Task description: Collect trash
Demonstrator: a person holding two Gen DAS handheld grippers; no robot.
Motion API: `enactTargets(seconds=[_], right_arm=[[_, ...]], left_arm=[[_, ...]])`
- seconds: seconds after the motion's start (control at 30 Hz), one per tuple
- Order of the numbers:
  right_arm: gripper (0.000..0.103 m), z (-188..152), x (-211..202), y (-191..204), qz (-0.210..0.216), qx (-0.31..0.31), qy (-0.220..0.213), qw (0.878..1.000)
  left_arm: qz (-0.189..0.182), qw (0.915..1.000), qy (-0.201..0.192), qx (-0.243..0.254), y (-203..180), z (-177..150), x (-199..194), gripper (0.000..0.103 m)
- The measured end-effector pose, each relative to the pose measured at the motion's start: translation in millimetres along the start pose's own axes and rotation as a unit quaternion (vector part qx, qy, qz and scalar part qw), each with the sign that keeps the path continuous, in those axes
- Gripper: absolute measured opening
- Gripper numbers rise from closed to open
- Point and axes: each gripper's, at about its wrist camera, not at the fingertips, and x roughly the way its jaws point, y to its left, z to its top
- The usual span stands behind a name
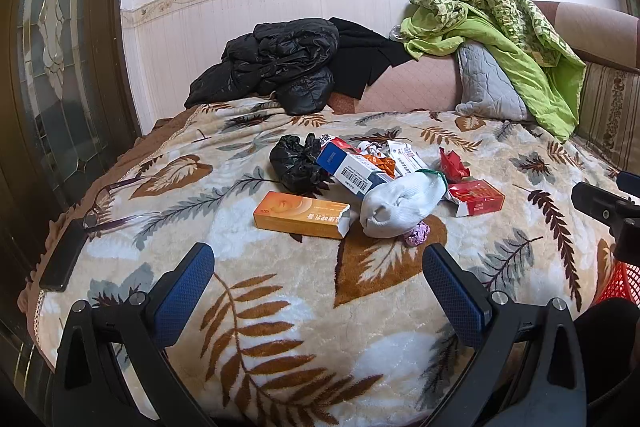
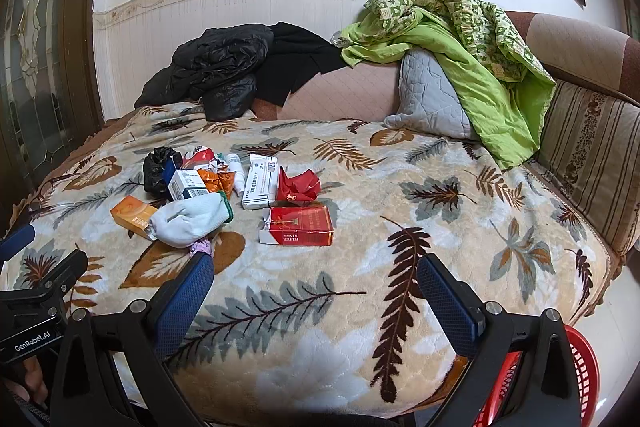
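Observation:
A pile of trash lies on the leaf-patterned blanket (image 1: 280,327): an orange box (image 1: 300,214), a black bag (image 1: 296,163), a blue and white box (image 1: 352,169), a white sock (image 1: 400,205), a red cigarette pack (image 1: 476,197) and a crumpled red wrapper (image 1: 452,163). My left gripper (image 1: 318,263) is open and empty, just short of the orange box. My right gripper (image 2: 314,273) is open and empty, just short of the red cigarette pack (image 2: 300,225). The sock (image 2: 188,221) and orange box (image 2: 134,215) lie to its left.
A red mesh basket (image 2: 520,379) stands below the bed's front right edge. Glasses (image 1: 108,203) and a dark phone (image 1: 62,259) lie at the blanket's left edge. A black jacket (image 1: 272,63), a grey pillow (image 1: 488,83) and a green quilt (image 1: 500,31) lie at the back.

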Motion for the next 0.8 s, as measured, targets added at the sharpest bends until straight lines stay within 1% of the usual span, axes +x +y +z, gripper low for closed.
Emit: enactTargets(seconds=[0.33,0.47,0.53,0.63,0.67,0.73,0.77,0.8], right_arm=[[0.102,0.2,0.1,1.1,0.002,0.0,0.002,1.0],[0.102,-0.9,2.6,2.9,0.01,0.003,0.006,1.0],[0.102,-0.1,6.3,3.8,0.021,0.009,0.017,1.0],[0.102,2.3,16.0,6.4,0.067,0.019,0.043,0.997],[0.102,5.5,17.5,7.2,0.095,0.034,0.051,0.994],[0.1,9.7,23.9,11.5,0.128,0.041,0.063,0.989],[0.1,11.7,31.0,15.8,0.135,0.035,0.075,0.987],[0.099,16.1,41.5,22.0,0.166,0.053,0.086,0.981]], left_arm=[[0.0,1.0,0.003,-0.003,-0.6,-1.3,0.9,0.103],[-0.002,0.9998,0.012,-0.018,1.4,-6.8,4.4,0.103],[-0.007,0.9993,0.021,-0.031,5.4,-8.9,7.2,0.103],[-0.016,0.9977,0.037,-0.054,17.3,-7.0,14.5,0.103],[-0.023,0.9968,0.043,-0.064,21.3,-7.1,17.4,0.103],[-0.035,0.9944,0.052,-0.085,32.8,-4.0,24.6,0.103],[-0.038,0.9936,0.055,-0.092,36.0,-3.3,26.9,0.103],[-0.041,0.9924,0.058,-0.101,40.6,-2.0,29.5,0.102]])
